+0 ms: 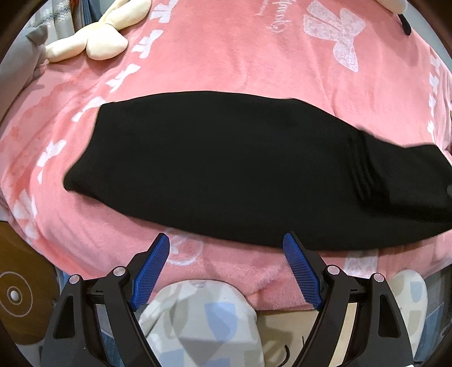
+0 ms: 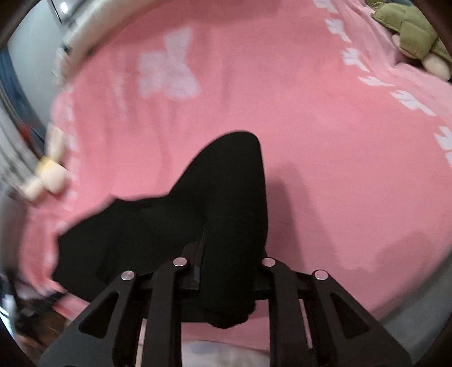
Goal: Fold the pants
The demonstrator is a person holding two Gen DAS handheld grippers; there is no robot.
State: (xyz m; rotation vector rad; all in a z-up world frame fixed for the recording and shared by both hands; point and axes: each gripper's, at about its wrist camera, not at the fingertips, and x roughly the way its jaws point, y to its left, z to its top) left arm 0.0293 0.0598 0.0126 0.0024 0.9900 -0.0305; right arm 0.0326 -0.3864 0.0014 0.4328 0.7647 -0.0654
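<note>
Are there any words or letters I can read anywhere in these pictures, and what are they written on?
White cursive writing on the pink blanket, near the top of the left wrist view: cut off, upside down, too unclear to read.
Black pants: no label or text visible.
Cream plush toy: no text.
Right wrist view: only white bow prints on the blanket, no words; blurred.

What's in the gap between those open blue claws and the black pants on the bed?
Only bare pink blanket lies between the left gripper and the black pants, as the left wrist view shows.
</note>
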